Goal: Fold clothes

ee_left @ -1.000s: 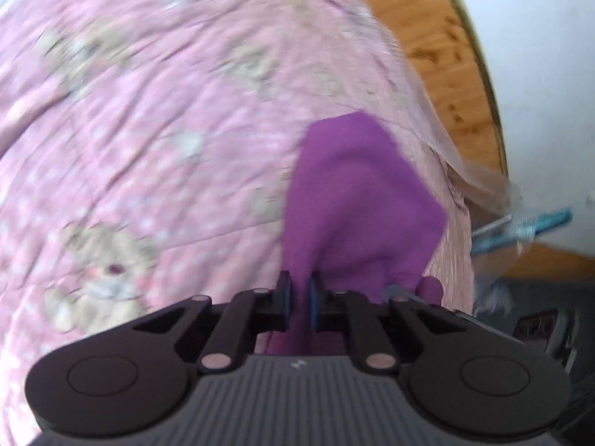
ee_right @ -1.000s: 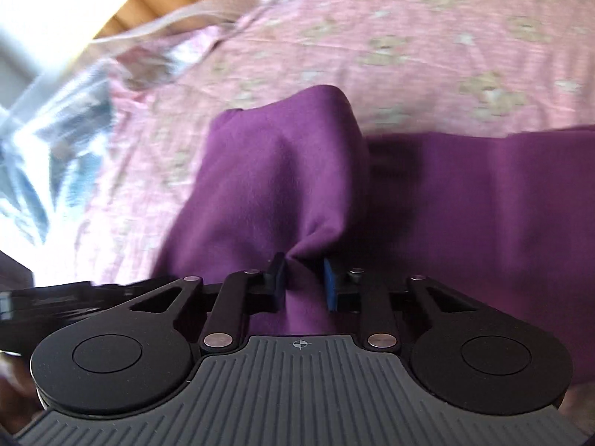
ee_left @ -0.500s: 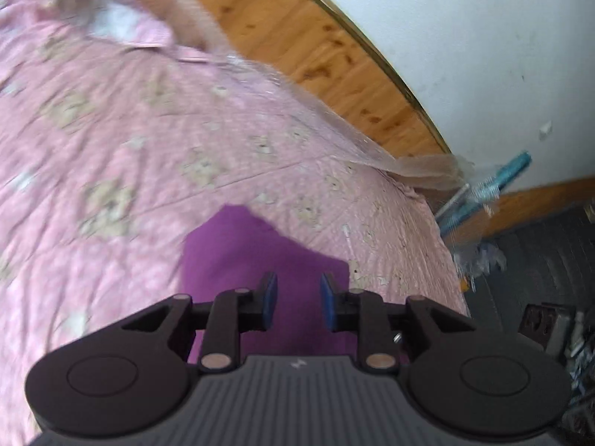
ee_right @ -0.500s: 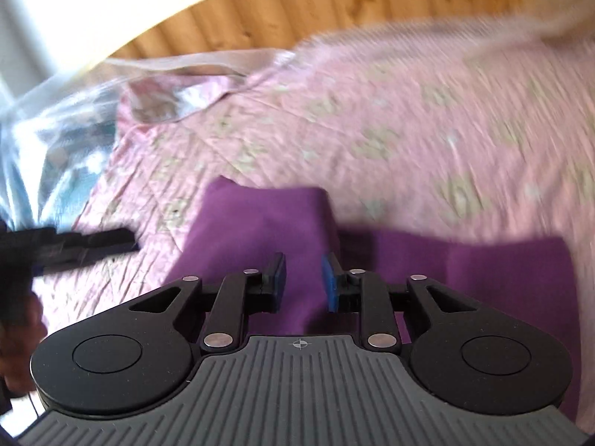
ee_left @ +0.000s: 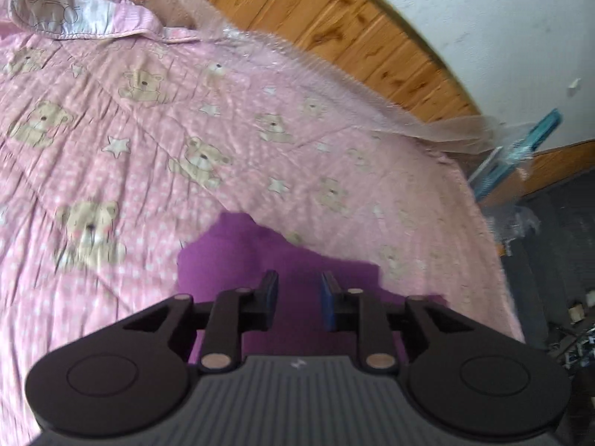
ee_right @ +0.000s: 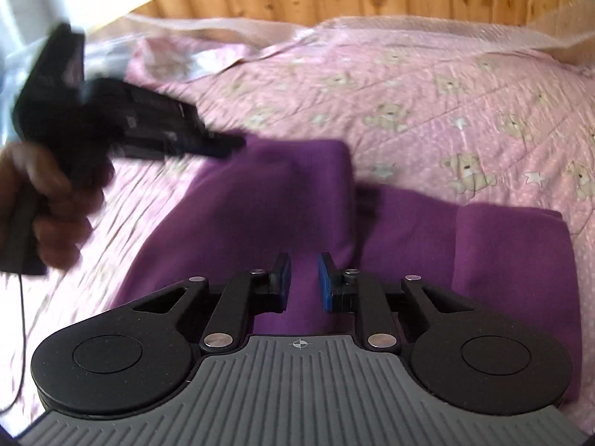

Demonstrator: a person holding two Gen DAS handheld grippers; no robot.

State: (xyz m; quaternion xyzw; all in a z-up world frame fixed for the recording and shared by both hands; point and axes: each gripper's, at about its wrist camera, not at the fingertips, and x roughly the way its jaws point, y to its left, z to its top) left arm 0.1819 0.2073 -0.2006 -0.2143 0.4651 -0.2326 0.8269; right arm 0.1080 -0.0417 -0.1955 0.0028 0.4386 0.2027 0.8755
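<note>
A purple garment (ee_right: 282,204) lies folded over itself on the pink bear-print quilt (ee_right: 427,85). In the left wrist view its edge (ee_left: 267,256) shows just past the fingers. My left gripper (ee_left: 299,290) hovers above that purple cloth, open, with nothing between its blue pads. My right gripper (ee_right: 303,275) is also open and empty, held over the garment's near part. The right wrist view also catches the left gripper (ee_right: 219,148), blurred, held by a hand (ee_right: 55,208) at the garment's far left corner.
A wooden headboard (ee_left: 353,37) runs along the far side of the bed, with clear bubble wrap (ee_left: 305,63) draped along it. A pillow (ee_left: 74,15) sits at the far left. Past the bed's right edge lies clutter on a dark floor (ee_left: 565,245).
Both grippers let go of the purple cloth and opened, then lifted and drew back. The garment dropped flat on the quilt. The left gripper swung into the right wrist view.
</note>
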